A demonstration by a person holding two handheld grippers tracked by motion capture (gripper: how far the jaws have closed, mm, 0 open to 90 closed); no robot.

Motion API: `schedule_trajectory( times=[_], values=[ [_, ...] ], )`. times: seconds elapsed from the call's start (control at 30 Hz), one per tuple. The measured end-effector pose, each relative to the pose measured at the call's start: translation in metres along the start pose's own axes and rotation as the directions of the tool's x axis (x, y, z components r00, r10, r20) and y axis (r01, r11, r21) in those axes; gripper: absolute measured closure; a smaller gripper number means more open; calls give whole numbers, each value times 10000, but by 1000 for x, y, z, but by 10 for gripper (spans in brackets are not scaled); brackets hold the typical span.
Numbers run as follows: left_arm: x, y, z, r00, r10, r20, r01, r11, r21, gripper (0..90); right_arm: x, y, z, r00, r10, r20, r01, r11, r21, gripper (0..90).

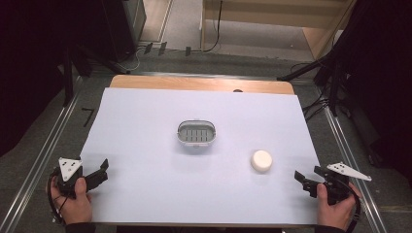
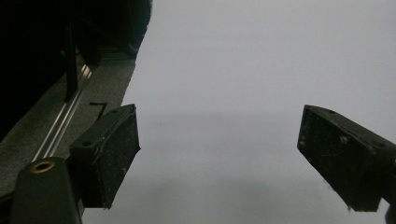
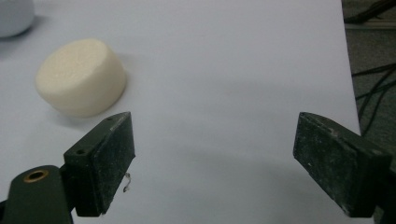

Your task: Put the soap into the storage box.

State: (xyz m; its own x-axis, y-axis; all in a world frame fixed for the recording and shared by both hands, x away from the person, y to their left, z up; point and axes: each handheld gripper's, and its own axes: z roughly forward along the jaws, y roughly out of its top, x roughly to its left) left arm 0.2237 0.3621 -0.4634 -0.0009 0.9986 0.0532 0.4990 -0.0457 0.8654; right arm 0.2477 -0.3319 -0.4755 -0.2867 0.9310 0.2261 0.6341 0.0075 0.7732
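Cream-white soap bar (image 1: 261, 160) is found on the white table sheet (image 1: 145, 145), near the right gripper (image 1: 308, 178) and to the front-right of the grey soap dish (image 1: 196, 133), well apart from it. Both grippers are held w/ jaws spread, nothing gripped; left gripper (image 1: 101, 171) is parked at the sheet's near-left edge. Approach is best made low & level, w/ jaws centred across the bar's width before closing. Count: 1 bar, 1 dish, 2 grippers.

The right tongs (image 3: 215, 158) stand wide apart over the white surface (image 3: 233, 70), holding nothing. A cream round block (image 3: 81, 77) sits just beyond the left jaw, apart from it.
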Motion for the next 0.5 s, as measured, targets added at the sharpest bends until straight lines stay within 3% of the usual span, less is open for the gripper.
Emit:
schedule_trajectory(
  times=[0.13, 0.3, 0.4, 0.5],
  values=[
    [0, 0, 0, 10000, -32, 20, 32, 10000, -28, 138, 5, 8, -2, 9994, -142, 326, 127, 9989, 443, 113],
    [1, -1, -1, 10000, -56, 67, 57, 9999, -137, 138, 15, 19, -4, 9994, -339, 38, 333, 9935, 1093, 137],
    [1, -1, -1, 9999, -86, 83, 87, 9999, -147, 138, 21, 22, -4, 9987, -498, 86, 483, 9906, 1277, 143],
    [1, -1, -1, 9999, -50, 100, 52, 9999, -122, 138, 24, 25, -3, 9988, -376, 308, 334, 9913, 1275, 156]
  ],
)
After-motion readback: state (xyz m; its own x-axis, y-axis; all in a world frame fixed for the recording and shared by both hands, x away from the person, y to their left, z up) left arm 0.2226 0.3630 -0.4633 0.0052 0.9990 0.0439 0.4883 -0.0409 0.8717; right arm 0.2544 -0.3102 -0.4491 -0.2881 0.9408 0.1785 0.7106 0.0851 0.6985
